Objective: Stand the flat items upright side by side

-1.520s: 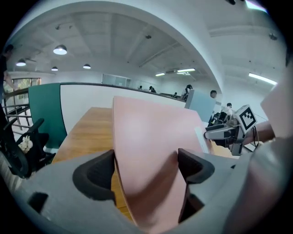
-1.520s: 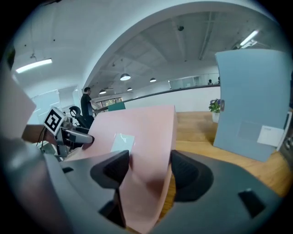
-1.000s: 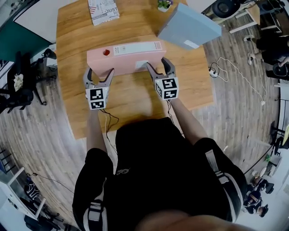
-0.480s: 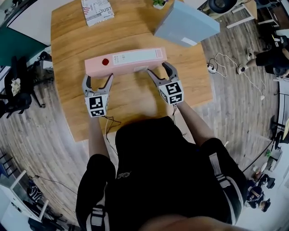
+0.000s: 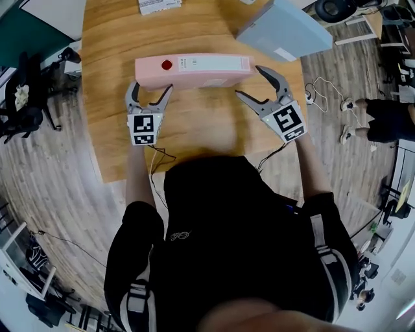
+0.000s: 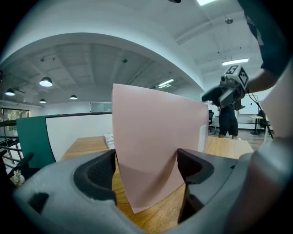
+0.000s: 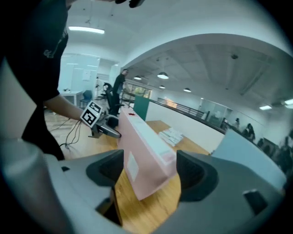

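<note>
A pink folder (image 5: 194, 65) stands upright on its long edge across the wooden table (image 5: 194, 136), spine up with a red dot and a white label. My left gripper (image 5: 150, 89) is open, its fingertips (image 5: 133, 87) at the near face by the folder's left end; that face (image 6: 151, 146) fills the left gripper view. My right gripper (image 5: 249, 81) hangs by the folder's right end (image 7: 151, 160). Its jaws have just been opening and stand wide with nothing pressed between them. A blue-grey folder (image 5: 285, 29) lies at the far right corner.
A printed paper stack (image 5: 159, 5) lies at the table's far edge, also seen as a white stack (image 7: 170, 134) in the right gripper view. Cables (image 5: 337, 104) trail on the wooden floor to the right. A black chair (image 5: 26, 97) stands left of the table.
The pink folder has tipped from leaning toward me to standing on its edge. My right gripper came off its lower edge, rose, moved right and opened wider. The left gripper barely moved.
</note>
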Available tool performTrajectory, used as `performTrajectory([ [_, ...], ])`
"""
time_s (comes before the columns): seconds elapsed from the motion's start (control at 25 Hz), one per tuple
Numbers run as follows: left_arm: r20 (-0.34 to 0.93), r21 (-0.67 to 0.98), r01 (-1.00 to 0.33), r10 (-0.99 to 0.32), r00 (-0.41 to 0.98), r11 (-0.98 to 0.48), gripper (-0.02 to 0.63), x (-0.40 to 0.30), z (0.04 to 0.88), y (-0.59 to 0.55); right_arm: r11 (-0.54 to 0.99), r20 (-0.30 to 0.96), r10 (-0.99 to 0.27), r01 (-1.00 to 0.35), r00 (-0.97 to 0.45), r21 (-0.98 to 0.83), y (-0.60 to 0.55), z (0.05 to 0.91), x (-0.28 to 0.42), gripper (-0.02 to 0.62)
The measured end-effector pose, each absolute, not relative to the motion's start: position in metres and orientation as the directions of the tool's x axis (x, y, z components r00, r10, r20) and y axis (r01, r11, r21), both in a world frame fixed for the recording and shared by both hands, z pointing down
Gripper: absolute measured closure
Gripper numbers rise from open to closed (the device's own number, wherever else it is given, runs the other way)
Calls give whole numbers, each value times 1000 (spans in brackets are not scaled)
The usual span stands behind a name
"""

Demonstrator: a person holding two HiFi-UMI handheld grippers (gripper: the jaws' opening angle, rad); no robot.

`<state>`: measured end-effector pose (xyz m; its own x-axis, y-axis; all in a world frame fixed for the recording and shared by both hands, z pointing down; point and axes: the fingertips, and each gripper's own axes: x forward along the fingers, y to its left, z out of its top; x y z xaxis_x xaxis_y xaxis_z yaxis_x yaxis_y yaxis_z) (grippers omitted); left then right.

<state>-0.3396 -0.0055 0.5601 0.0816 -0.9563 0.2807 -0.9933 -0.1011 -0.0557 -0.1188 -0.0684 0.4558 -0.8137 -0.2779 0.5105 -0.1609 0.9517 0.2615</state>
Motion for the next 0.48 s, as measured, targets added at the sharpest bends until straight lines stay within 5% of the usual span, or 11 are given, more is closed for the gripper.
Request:
performTrajectory([
  [0.2, 278, -45, -994, -957, 84, -100, 176, -341, 563, -1, 954, 671, -24, 183, -741, 236, -54, 435, -188, 242],
  [0.48, 281, -41, -993, -955, 94, -109, 176, -330, 562, -1, 877, 822, 89, 435, -563, 203, -38, 458, -239, 262],
])
